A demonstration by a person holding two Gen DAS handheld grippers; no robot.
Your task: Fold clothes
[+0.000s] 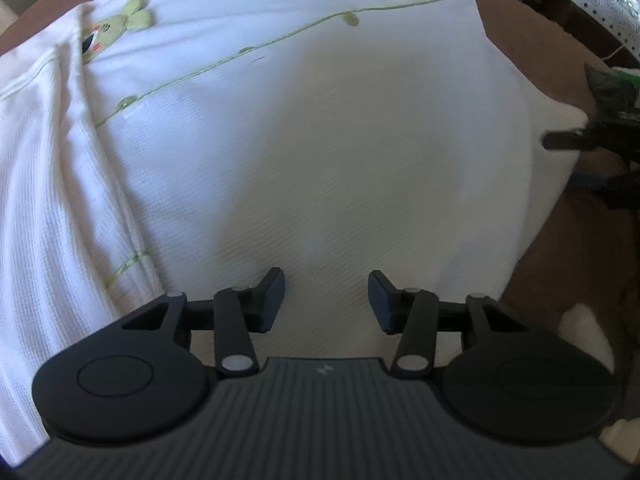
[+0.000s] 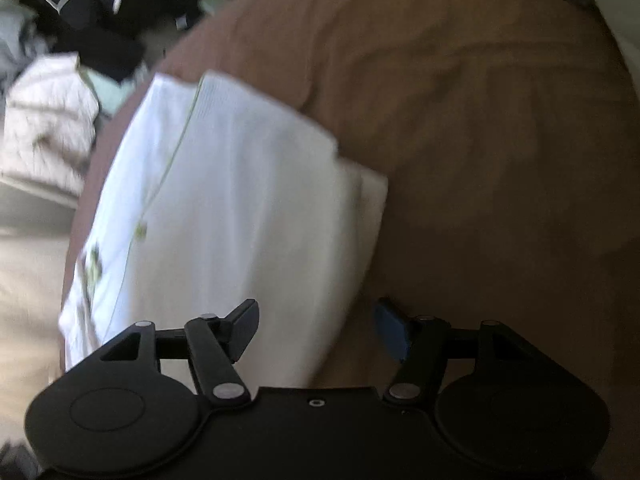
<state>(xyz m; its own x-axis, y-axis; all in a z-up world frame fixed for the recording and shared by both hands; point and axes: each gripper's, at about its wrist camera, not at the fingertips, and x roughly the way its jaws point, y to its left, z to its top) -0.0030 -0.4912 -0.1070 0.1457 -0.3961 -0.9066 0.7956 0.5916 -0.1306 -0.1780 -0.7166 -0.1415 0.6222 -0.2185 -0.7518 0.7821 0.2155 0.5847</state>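
Note:
A white waffle-knit garment (image 1: 304,152) with green stitched edging and green buttons lies partly folded on a brown bed cover (image 1: 552,28). A green animal patch (image 1: 120,22) sits near its far left. My left gripper (image 1: 326,300) hovers open over the garment's near part, nothing between its fingers. In the right wrist view the same garment (image 2: 240,208) spreads to the left, blurred. My right gripper (image 2: 318,332) is open over the garment's right edge, one finger above cloth, the other above the brown cover (image 2: 480,140). The right gripper's dark finger (image 1: 560,140) shows at the garment's right corner in the left wrist view.
A heap of dark and light clothes (image 2: 80,20) lies beyond the bed cover at the upper left of the right wrist view. Patterned items (image 1: 600,0) sit past the bed's far right edge. Beige floor (image 2: 24,280) shows left of the bed.

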